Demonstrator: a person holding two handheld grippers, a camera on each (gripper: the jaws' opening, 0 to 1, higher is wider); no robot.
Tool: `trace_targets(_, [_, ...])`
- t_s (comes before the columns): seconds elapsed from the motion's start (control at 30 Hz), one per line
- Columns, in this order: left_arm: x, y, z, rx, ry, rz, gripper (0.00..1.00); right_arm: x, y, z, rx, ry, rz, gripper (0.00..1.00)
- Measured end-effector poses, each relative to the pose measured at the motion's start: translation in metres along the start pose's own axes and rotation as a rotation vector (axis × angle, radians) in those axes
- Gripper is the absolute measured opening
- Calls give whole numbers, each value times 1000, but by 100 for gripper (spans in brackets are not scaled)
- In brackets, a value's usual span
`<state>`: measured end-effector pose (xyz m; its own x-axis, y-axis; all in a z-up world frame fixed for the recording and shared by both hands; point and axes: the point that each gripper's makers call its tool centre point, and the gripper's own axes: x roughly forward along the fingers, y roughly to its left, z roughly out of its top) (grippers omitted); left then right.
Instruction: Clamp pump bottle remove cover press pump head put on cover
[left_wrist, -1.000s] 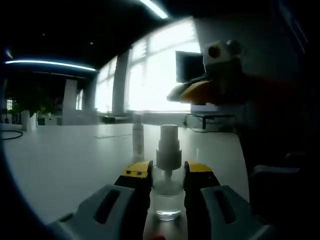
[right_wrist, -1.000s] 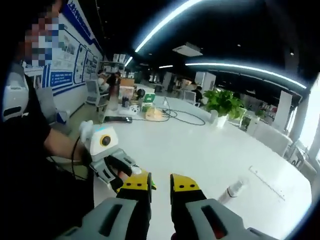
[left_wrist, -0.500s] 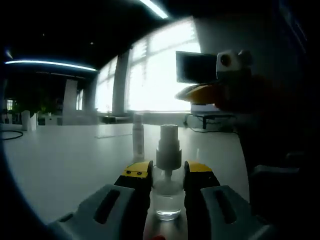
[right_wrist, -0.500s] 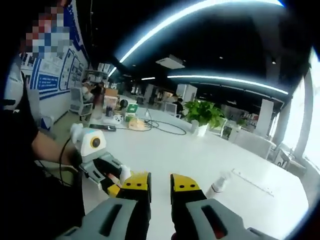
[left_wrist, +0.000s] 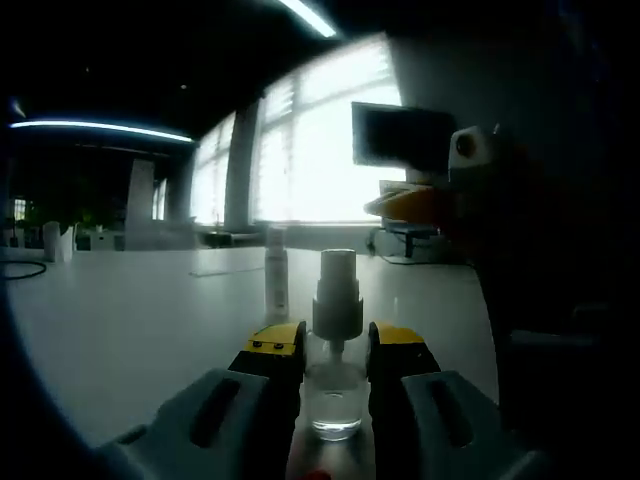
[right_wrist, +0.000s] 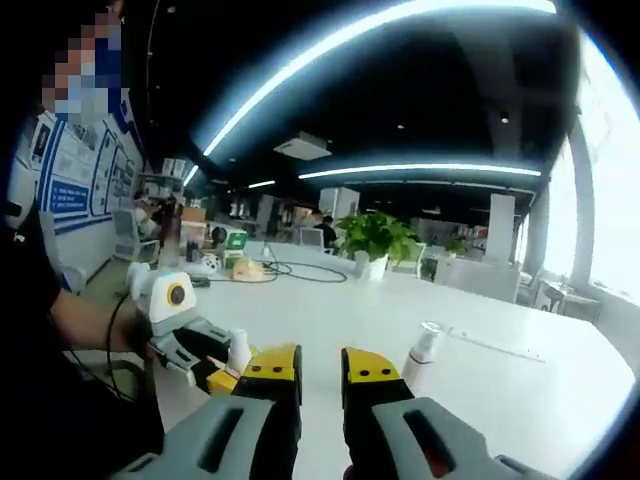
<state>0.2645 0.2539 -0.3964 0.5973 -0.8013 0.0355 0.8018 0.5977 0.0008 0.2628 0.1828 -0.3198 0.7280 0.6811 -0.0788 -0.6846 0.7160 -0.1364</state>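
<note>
The bottle (left_wrist: 335, 385) is kept clenched by the left gripper (left_wrist: 334, 350), cover (left_wrist: 276, 275) off behind it. The right gripper (right_wrist: 321, 366), empty and nearly closed, is swung nearer; pressing is judged next.

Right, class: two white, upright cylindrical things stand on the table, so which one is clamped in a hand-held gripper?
The pump bottle, between the left hand-held gripper jaws. The slim cover stands free behind it.

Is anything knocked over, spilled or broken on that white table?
Nothing stands out. The pump bottle stands upright between the left gripper jaws, its cover stands upright on the table behind it, and no spill shows.
</note>
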Motion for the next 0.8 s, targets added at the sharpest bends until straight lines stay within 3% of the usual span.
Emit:
trace_targets(0.43, [0, 0, 1, 0, -1, -3, 16, -24, -9, 2, 100, -98, -153, 12])
trace_targets(0.7, [-1, 0, 0, 0, -1, -3, 16, -33, -16, 4, 68, -110, -246, 15])
trace_targets(0.8, [-1, 0, 1, 1, -2, 1, 16, -40, -20, -4, 42, -83, -294, 15])
